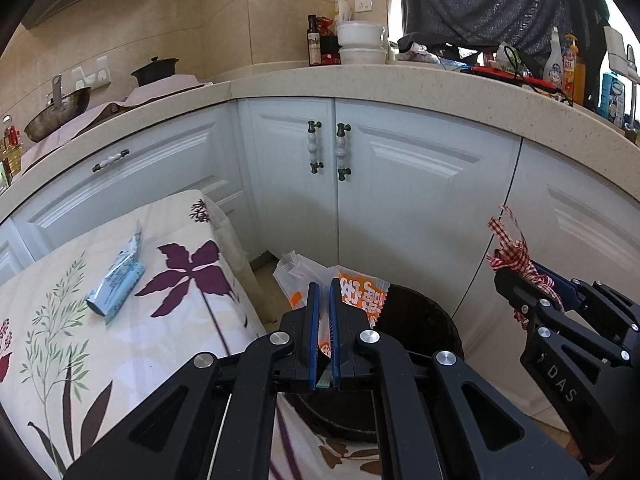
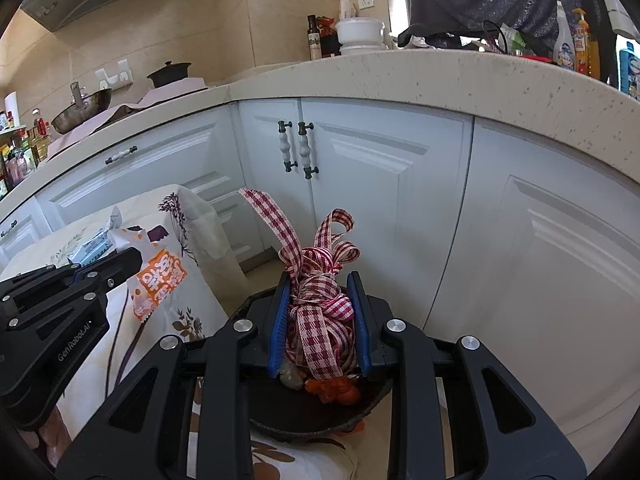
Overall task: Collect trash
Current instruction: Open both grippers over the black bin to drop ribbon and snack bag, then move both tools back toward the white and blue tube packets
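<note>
My left gripper is shut on an orange-and-white snack wrapper, which sticks out past its blue pads above the rim of a dark round trash bin. My right gripper is shut on a bundle of red-and-white checked ribbon, held over the same bin, where orange scraps lie inside. In the left wrist view the right gripper shows at the right with the ribbon. A blue-and-white wrapper lies on the floral tablecloth.
White cabinet doors with dark handles stand behind the bin under a speckled worktop. Bottles, white bowls, a dark pot and a wok sit on the worktop. A person in dark clothing stands behind it. The table corner lies left of the bin.
</note>
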`<state>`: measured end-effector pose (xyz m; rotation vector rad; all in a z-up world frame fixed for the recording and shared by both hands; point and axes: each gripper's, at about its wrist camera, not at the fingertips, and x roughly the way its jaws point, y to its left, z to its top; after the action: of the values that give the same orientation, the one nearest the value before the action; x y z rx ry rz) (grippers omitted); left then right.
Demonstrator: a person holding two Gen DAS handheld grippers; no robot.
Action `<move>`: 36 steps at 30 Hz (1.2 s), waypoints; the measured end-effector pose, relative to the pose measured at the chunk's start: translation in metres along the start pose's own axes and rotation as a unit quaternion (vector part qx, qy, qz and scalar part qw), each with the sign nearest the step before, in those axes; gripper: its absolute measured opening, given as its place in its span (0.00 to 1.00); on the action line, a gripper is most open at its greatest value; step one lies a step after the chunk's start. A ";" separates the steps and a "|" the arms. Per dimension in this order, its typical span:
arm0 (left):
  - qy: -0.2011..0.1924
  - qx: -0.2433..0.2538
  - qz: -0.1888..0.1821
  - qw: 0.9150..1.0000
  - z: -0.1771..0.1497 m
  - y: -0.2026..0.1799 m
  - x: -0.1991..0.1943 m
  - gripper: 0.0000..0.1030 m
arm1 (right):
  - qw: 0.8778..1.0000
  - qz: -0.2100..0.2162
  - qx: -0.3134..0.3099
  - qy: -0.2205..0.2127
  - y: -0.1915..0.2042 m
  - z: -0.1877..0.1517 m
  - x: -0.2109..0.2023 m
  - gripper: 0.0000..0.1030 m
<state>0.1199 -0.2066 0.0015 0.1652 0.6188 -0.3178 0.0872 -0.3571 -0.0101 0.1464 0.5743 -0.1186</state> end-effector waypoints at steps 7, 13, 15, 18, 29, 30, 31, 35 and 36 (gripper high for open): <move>0.010 0.000 0.008 1.000 0.003 -0.007 0.021 0.06 | 1.000 -0.001 0.003 0.006 -0.004 0.001 0.018 0.26; 0.024 -0.013 0.004 1.000 0.006 -0.006 0.032 0.14 | 1.000 -0.003 0.003 0.010 -0.005 0.004 0.036 0.34; 0.028 -0.017 0.005 0.999 0.008 -0.004 0.034 0.24 | 1.000 -0.007 0.003 0.011 -0.005 0.004 0.040 0.45; 0.027 -0.025 0.008 0.999 0.007 -0.001 0.033 0.43 | 1.000 -0.008 0.005 0.011 -0.004 0.005 0.043 0.48; 0.020 -0.038 0.017 0.999 0.010 0.026 0.016 0.48 | 1.000 0.002 0.000 0.006 0.014 0.011 0.035 0.51; 0.020 -0.040 0.020 0.999 0.010 0.031 0.014 0.48 | 1.000 0.005 -0.001 0.006 0.017 0.012 0.035 0.51; 0.018 -0.043 0.024 0.999 0.009 0.036 0.011 0.48 | 1.000 0.009 -0.001 0.006 0.020 0.013 0.034 0.51; 0.015 -0.055 0.046 0.997 0.004 0.066 -0.003 0.48 | 0.999 0.030 -0.011 0.005 0.042 0.018 0.032 0.51; 0.015 -0.059 0.055 0.997 0.001 0.077 -0.007 0.48 | 0.999 0.038 -0.015 0.004 0.050 0.019 0.031 0.51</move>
<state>0.1410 -0.1330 0.0113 0.0907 0.6535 -0.1724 0.1312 -0.3132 -0.0059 0.1395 0.5786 -0.0365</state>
